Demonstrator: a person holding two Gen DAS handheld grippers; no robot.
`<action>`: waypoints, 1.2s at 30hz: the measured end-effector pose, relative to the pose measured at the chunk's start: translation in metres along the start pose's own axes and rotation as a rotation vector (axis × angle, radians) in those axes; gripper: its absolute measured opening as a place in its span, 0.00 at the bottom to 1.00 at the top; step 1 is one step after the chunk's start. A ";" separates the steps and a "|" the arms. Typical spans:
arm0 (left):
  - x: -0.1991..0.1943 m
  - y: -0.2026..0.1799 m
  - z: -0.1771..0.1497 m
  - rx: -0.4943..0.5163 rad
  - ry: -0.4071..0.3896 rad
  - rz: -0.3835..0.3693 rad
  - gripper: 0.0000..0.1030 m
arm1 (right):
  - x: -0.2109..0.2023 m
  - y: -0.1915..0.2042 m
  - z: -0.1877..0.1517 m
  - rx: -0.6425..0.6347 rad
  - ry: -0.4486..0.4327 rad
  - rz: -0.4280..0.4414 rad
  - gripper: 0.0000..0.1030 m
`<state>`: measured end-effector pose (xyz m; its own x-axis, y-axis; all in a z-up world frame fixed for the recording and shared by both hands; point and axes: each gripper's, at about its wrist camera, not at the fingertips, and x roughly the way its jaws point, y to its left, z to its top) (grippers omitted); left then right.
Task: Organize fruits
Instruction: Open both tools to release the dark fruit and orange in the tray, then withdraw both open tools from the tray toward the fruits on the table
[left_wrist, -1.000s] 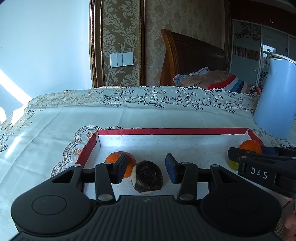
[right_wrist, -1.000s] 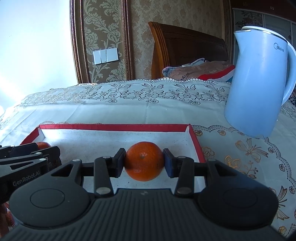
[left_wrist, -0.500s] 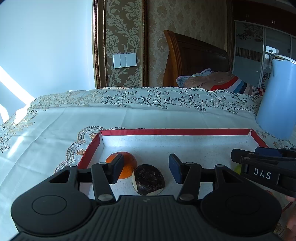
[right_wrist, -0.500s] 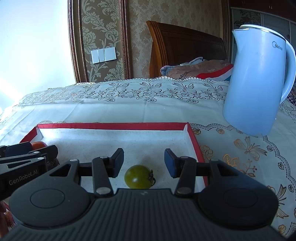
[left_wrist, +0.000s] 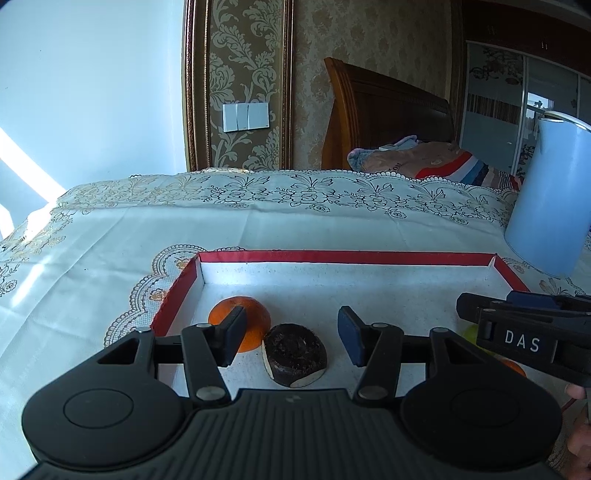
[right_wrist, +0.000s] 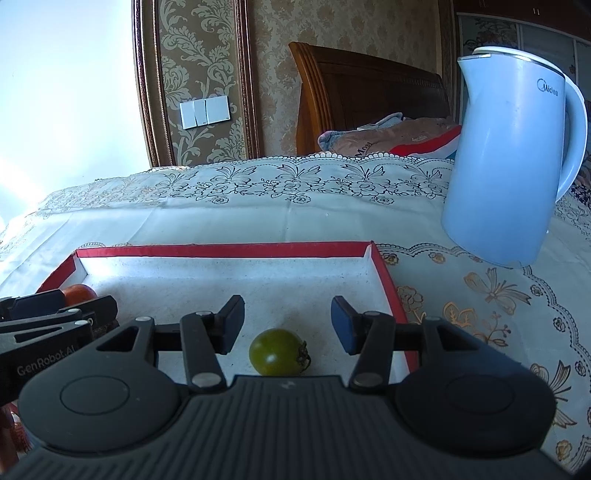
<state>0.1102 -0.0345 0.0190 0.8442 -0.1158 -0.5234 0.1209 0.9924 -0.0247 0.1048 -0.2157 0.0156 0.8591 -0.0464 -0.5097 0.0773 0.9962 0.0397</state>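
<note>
A red-rimmed white tray (left_wrist: 343, 257) lies on the tablecloth. In the left wrist view an orange (left_wrist: 255, 317) and a dark brown fruit (left_wrist: 295, 354) sit in its left part, just beyond my open, empty left gripper (left_wrist: 291, 334). The right gripper (left_wrist: 517, 328) shows at the right, with another orange (left_wrist: 515, 367) and a yellow-green fruit (left_wrist: 471, 332) peeking beneath it. In the right wrist view my right gripper (right_wrist: 287, 323) is open and empty over a green tomato (right_wrist: 279, 351) in the tray (right_wrist: 384, 273). The left gripper (right_wrist: 55, 321) shows at the left, in front of an orange (right_wrist: 78, 292).
A light blue electric kettle (right_wrist: 513, 162) stands on the tablecloth right of the tray, also seen in the left wrist view (left_wrist: 550, 199). A wooden headboard (left_wrist: 388, 122) and bedding lie behind the table.
My right gripper has opened and let go of the orange it held a second ago. Both grippers have pulled back slightly from the tray. The left gripper stayed open.
</note>
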 end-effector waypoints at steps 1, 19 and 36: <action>0.000 0.000 -0.001 -0.002 0.002 -0.004 0.52 | -0.001 0.000 0.000 0.000 -0.002 0.000 0.55; -0.008 0.002 -0.005 -0.013 -0.006 -0.018 0.67 | -0.007 0.000 -0.002 0.001 -0.022 -0.013 0.61; -0.009 0.004 -0.008 -0.007 0.006 -0.024 0.67 | -0.010 0.002 -0.003 -0.009 -0.024 -0.005 0.64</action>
<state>0.0989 -0.0288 0.0170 0.8381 -0.1391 -0.5275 0.1372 0.9896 -0.0430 0.0948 -0.2131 0.0188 0.8708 -0.0530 -0.4889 0.0774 0.9966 0.0297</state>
